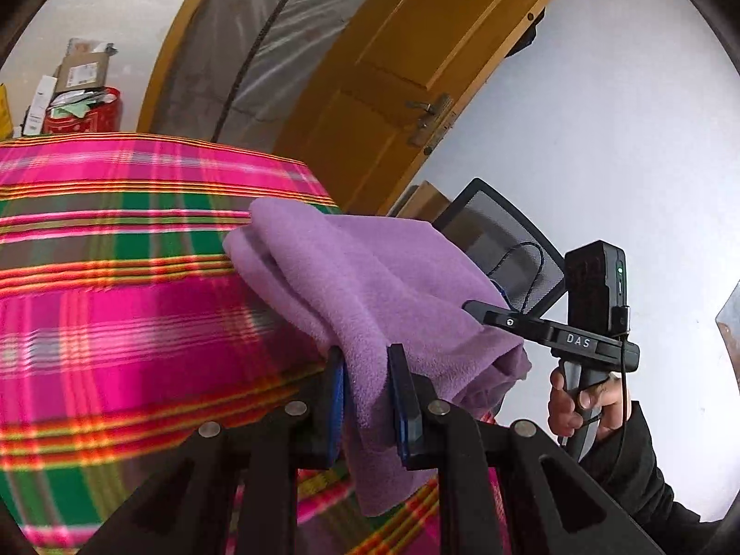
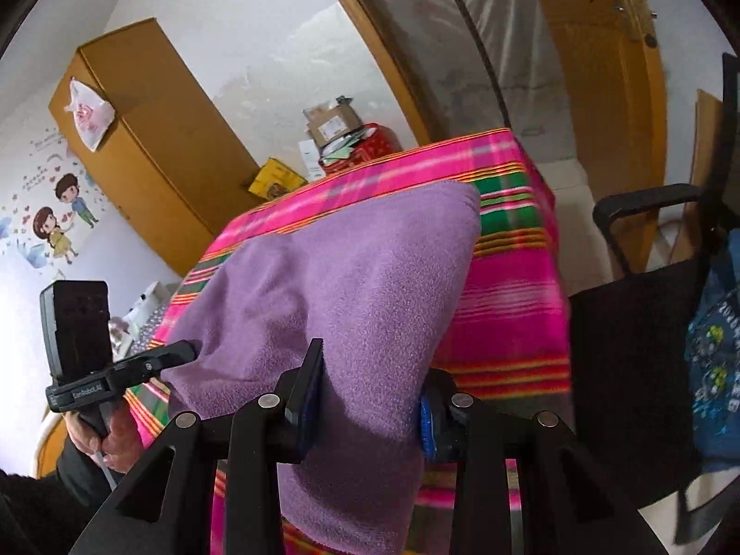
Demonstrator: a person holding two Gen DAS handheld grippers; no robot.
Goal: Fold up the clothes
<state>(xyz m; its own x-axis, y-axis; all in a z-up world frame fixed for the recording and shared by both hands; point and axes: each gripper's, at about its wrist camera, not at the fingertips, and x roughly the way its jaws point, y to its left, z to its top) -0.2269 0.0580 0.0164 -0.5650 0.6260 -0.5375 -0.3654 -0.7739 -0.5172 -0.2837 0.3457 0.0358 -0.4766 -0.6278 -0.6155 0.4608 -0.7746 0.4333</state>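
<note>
Plaid-covered table [image 1: 115, 277] — broad bare top, open to passage on the left gripper's side and toward the far edge. Purple fleece cloth [image 2: 351, 277] — draped across the near middle, blocking the forward line of both wrist cameras. Red tin of papers [image 1: 85, 113] and cardboard box [image 2: 152, 138] — beyond the far edge, well apart. Black mesh chair [image 2: 647, 305] — just beside the table's right flank, narrowing that side. Wooden door [image 1: 416, 69] — behind, well apart.
</note>
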